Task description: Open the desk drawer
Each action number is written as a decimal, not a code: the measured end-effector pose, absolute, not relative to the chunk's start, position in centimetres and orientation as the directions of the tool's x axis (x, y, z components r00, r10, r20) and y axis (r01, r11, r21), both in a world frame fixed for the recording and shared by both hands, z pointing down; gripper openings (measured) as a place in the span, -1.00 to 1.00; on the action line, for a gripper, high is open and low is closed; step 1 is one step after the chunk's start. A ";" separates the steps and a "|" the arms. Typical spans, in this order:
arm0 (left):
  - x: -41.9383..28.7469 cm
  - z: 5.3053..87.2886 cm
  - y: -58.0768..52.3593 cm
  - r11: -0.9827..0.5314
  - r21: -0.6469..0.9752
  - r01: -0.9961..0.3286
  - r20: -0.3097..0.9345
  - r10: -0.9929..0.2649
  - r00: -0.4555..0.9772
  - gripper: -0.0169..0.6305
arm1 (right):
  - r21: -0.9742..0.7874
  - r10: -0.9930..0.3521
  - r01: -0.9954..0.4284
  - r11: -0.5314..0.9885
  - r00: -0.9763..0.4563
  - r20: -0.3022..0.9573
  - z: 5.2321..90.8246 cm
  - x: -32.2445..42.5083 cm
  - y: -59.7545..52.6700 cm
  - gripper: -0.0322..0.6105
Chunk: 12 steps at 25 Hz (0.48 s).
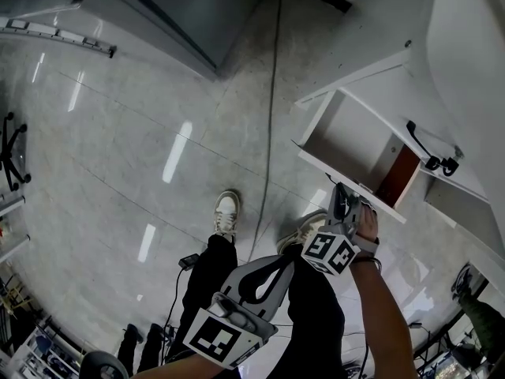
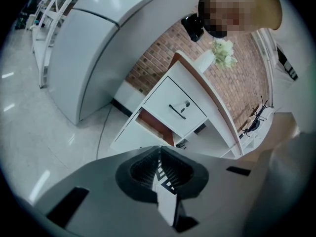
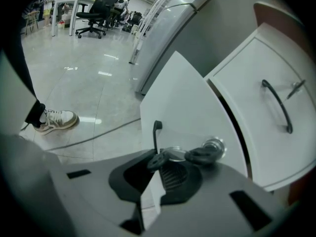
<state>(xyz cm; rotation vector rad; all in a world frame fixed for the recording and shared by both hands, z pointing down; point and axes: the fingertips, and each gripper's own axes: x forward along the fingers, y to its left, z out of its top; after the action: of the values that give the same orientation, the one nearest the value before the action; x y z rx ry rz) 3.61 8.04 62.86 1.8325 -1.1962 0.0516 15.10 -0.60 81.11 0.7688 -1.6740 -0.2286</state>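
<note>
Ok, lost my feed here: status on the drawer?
Left gripper shut, empty. Right gripper shut on handle. Drawer open. Keys dangling from lock, beside jaws.

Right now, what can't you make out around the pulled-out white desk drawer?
- Black bar handle: its lower part is hidden inside the right gripper in the right gripper view; head view hides it behind that gripper.
- Dark keys: blurred, lock position unreadable.
</note>
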 end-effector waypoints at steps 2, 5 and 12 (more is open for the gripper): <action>3.6 62.7 8.0 -0.109 0.661 -0.743 0.475 -0.706 0.526 -0.88 | 0.539 -0.595 -0.364 0.760 -0.055 0.802 81.0 15.1 -0.6 -0.81; 3.6 62.3 7.9 -0.111 0.663 -0.741 0.471 -0.708 0.527 -0.88 | 0.530 -0.588 -0.372 0.762 -0.054 0.807 80.9 15.1 0.0 -0.81; 3.4 62.3 7.5 -0.113 0.659 -0.744 0.467 -0.714 0.522 -0.88 | 0.522 -0.584 -0.374 0.766 -0.065 0.810 80.9 14.8 1.6 -0.81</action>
<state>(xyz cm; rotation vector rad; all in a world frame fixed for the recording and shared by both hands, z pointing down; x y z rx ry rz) 3.35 7.49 62.27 1.8414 -1.2070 0.0407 14.83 1.60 80.91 0.7666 -1.6802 -0.2028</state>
